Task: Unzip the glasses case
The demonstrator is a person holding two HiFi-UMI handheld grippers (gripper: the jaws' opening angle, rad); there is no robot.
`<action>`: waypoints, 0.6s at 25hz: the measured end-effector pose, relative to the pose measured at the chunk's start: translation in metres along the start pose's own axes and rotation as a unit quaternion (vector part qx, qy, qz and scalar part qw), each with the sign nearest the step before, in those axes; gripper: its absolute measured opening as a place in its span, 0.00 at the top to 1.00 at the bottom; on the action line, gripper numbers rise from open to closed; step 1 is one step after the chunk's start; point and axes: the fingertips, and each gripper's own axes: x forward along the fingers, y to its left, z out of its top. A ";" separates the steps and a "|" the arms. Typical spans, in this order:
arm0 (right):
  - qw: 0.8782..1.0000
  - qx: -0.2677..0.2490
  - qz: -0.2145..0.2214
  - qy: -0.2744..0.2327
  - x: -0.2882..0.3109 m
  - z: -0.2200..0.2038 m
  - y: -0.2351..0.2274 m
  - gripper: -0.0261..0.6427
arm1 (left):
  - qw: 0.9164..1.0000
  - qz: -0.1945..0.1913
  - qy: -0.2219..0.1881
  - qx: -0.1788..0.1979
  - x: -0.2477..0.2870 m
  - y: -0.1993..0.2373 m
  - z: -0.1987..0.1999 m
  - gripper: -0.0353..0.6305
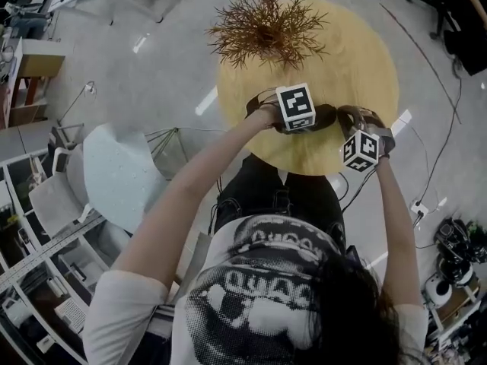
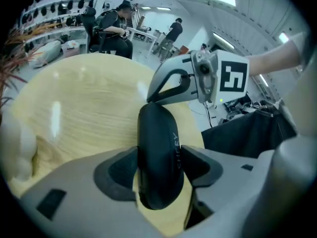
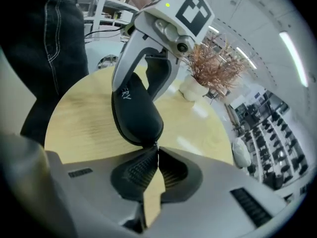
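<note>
A black glasses case (image 2: 158, 152) is held above the round wooden table (image 1: 358, 59). My left gripper (image 2: 159, 165) is shut across the case's middle, a pad pressing on each side. In the right gripper view the case (image 3: 134, 110) hangs from the left gripper (image 3: 148, 76). My right gripper (image 3: 154, 155) is shut at the case's near end, pinching the small zipper pull (image 3: 154, 144). In the head view the two marker cubes stand side by side near the table's front edge. The case (image 1: 329, 117) shows dark between them there.
A dried, reddish branch plant (image 1: 265, 29) in a white vase (image 3: 194, 88) stands at the table's far side. A white chair (image 1: 114, 173) is on the floor to the left. People work at benches (image 2: 116, 26) beyond the table. Cables run over the floor at the right.
</note>
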 end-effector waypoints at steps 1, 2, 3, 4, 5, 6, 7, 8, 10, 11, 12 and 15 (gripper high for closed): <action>1.000 -0.022 0.006 -0.005 0.000 0.001 -0.001 0.95 | 1.000 -0.005 0.006 0.006 0.001 -0.001 0.000 0.53; 0.999 -0.043 0.010 -0.010 -0.001 0.002 -0.002 0.95 | 1.000 -0.011 0.009 0.010 0.002 -0.002 0.001 0.53; 0.998 -0.064 0.014 -0.013 -0.001 0.004 -0.004 0.95 | 1.000 -0.015 0.012 0.013 0.002 -0.002 0.001 0.53; 0.996 -0.082 0.016 -0.017 -0.001 0.006 -0.005 0.95 | 1.000 -0.018 0.013 0.017 0.002 -0.003 0.002 0.53; 0.995 -0.100 0.019 -0.021 -0.001 0.008 -0.007 0.95 | 1.000 -0.018 0.015 0.020 0.002 -0.003 0.002 0.52; 0.993 -0.116 0.021 -0.025 0.000 0.010 -0.008 0.95 | 0.999 -0.017 0.018 0.024 0.003 -0.004 0.002 0.52; 0.991 -0.132 0.023 -0.028 0.001 0.012 -0.009 0.95 | 0.999 -0.015 0.022 0.027 0.004 -0.004 0.002 0.52; 0.989 -0.146 0.026 -0.030 0.002 0.014 -0.010 0.95 | 0.999 -0.012 0.026 0.029 0.005 -0.004 0.002 0.51; 0.985 -0.164 0.033 -0.034 0.004 0.015 -0.012 0.95 | 0.999 -0.010 0.028 0.030 0.007 -0.003 0.003 0.50; 0.985 -0.165 0.036 -0.036 0.005 0.016 -0.014 0.95 | 0.999 -0.010 0.024 0.028 0.007 -0.003 0.004 0.49; 0.986 -0.161 0.037 -0.037 0.006 0.017 -0.016 0.95 | 1.000 -0.008 0.016 0.026 0.007 -0.002 0.005 0.49; 0.990 -0.127 0.038 -0.036 0.009 0.018 -0.025 0.96 | 0.999 0.022 -0.039 0.019 0.002 0.004 0.011 0.46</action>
